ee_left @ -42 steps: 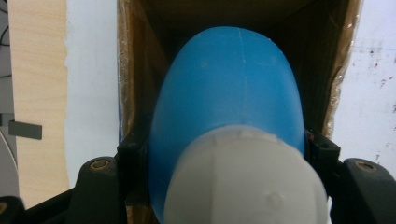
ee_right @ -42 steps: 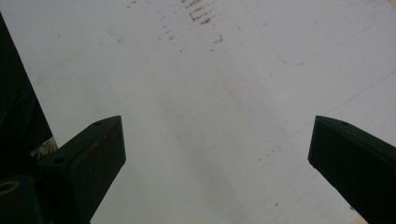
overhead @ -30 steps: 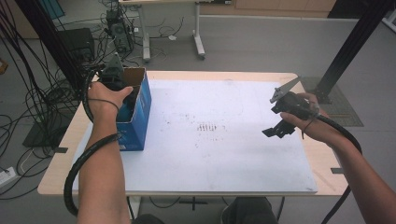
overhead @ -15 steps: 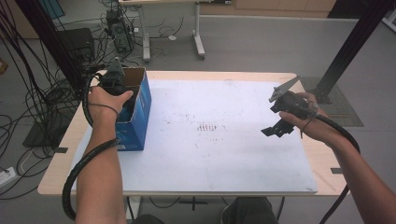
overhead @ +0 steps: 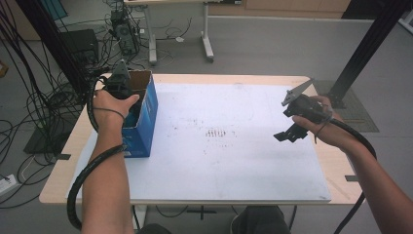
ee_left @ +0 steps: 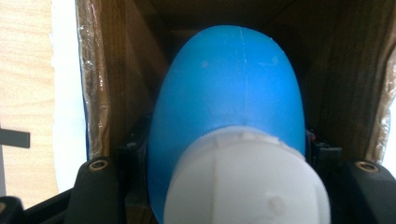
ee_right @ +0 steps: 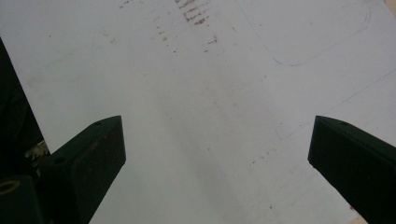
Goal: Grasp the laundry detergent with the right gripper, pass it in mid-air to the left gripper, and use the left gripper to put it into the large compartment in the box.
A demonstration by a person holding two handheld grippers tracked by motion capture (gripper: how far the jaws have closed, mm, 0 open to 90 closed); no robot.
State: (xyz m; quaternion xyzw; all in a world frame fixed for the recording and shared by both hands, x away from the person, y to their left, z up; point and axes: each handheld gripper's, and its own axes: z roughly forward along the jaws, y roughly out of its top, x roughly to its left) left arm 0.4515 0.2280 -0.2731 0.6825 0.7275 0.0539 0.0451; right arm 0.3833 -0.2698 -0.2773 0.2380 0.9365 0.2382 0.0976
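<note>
A blue bottle (ee_left: 229, 84) with a white cap (ee_left: 247, 182) is held between the jaws of my left gripper (ee_left: 229, 154), which is shut on it. The bottle points down into an open cardboard box (ee_left: 98, 79). In the high view this box (overhead: 145, 127) is blue outside and stands at the table's left edge. My left gripper (overhead: 130, 97) reaches into its top, and the bottle is hidden there by the hand. My right gripper (overhead: 288, 133) hovers over the right side of the table. Its jaws stand wide open over the white sheet (ee_right: 205, 93) with nothing between them.
A large white sheet (overhead: 234, 161) with faint brown marks (overhead: 214, 132) covers most of the wooden table (overhead: 58, 180). Thick cables trail from both grippers off the table's front. Black stands and loose cables are on the floor to the left and behind.
</note>
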